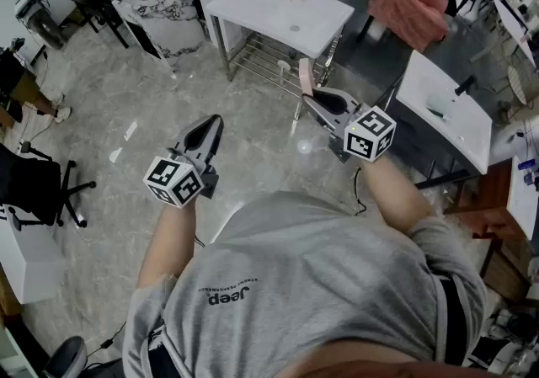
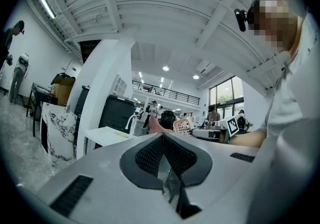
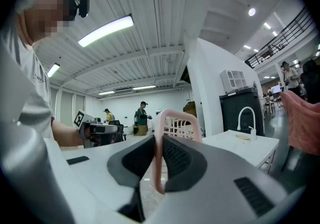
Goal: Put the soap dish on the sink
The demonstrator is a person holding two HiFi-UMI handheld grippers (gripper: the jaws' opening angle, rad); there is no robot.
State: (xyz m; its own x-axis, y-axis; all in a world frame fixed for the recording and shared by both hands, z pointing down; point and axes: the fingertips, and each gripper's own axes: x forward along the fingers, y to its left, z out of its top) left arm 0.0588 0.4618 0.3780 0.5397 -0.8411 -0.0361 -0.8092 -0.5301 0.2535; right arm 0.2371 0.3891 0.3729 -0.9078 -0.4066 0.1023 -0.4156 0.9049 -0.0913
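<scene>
Our right tool (image 1: pixel 310 97) gripped the pink soap dish (image 3: pixel 159 118) upright; the sink (image 1: pixel 253 2) lay straight ahead, nearer it than our closed, empty left tool (image 1: pixel 212 125).

The right gripper (image 3: pixel 158 140) clamps its dark ribbed jaws on the rim of a pale pink slatted plastic soap dish (image 3: pixel 177 112), held upright. A white sink (image 3: pixel 250 144) stands beyond, at right.

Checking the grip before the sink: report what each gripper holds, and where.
Right gripper: pink soap dish, clamped by its thin rim. Left gripper: shut, nothing held.
</scene>
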